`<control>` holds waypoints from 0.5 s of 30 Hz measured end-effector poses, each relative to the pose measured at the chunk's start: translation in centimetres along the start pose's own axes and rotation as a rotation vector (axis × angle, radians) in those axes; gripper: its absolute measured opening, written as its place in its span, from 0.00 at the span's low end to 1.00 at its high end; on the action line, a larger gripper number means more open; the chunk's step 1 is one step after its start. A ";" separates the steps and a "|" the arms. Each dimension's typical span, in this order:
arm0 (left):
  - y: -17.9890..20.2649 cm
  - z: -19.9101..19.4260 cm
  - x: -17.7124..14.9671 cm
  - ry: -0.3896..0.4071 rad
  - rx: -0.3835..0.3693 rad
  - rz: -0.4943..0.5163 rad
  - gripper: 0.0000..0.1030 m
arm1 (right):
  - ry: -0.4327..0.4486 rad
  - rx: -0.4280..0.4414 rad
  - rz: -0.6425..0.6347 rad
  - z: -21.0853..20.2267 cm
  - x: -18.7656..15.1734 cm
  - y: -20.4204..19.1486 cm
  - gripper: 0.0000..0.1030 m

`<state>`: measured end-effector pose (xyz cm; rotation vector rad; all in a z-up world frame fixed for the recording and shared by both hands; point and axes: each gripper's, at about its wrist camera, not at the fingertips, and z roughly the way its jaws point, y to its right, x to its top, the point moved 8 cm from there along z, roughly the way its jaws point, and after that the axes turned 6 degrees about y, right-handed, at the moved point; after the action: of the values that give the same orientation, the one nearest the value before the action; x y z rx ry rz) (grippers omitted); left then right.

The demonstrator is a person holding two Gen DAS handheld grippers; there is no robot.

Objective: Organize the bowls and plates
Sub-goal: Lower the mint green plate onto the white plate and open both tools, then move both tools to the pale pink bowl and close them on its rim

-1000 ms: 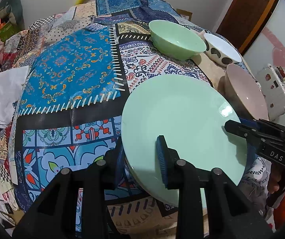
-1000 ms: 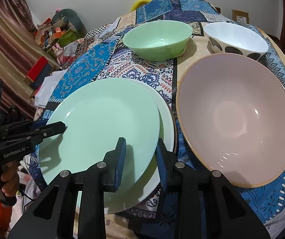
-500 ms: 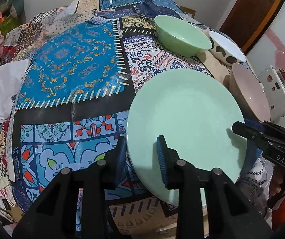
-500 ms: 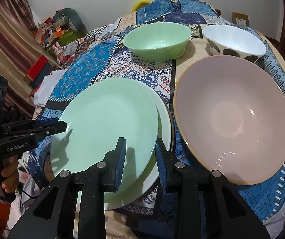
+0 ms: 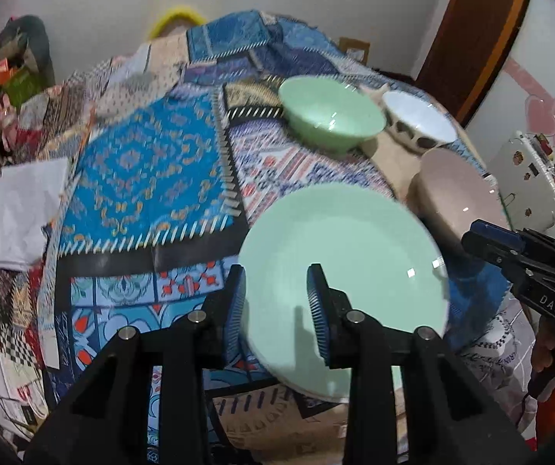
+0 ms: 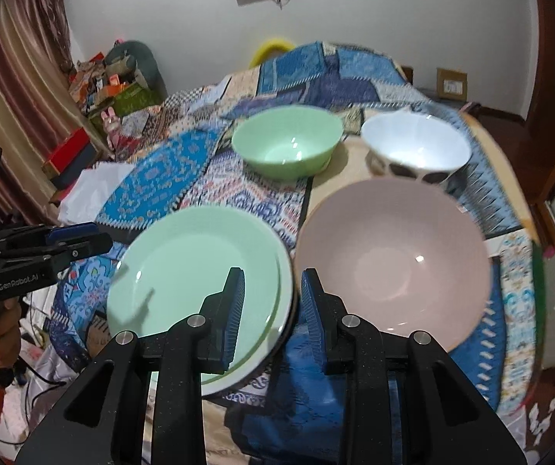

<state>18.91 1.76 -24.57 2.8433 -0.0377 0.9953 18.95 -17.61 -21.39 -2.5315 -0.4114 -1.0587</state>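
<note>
A: Your left hand-held gripper (image 5: 275, 302) hangs over the near-left rim of the green plate (image 5: 339, 263), jaws opening, pads clear of it, nothing pinched

B: And your right hand-held gripper (image 6: 269, 306) is opening too; the plate's right rim sits in the gap between its fingers, untouched as far as the right wrist view shows

A: That green plate lies on top of a white plate (image 6: 283, 329), the pair at the near edge of the tabletop (image 5: 141, 178) with its patchwork cloth

B: Just to its right sits the pink bowl (image 6: 393, 259), upright, close beside the stack

A: Farther back, the green bowl (image 6: 287, 147) and the white spotted bowl (image 6: 416, 147) stand side by side

B: You can see your hand (image 6: 4, 333) wrapped round the left handle, lower left in the right wrist view
</note>
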 end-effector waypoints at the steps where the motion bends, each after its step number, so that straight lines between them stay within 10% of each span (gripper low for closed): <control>1: 0.6 -0.5 0.5 0.019 -0.001 0.011 0.38 | 0.015 -0.008 0.003 -0.5 0.4 0.4 0.34; 6: 3.1 -2.2 2.4 0.094 -0.006 0.054 0.57 | 0.092 -0.084 0.013 -2.8 1.8 2.7 0.52; 15: 8.7 -1.3 4.9 0.113 -0.056 0.121 0.75 | 0.131 -0.174 0.057 -4.6 2.4 7.7 0.54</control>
<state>21.33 -6.57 -19.53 2.7569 -0.2257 1.1575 20.78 -26.20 -18.33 -2.5861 -0.2188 -1.2803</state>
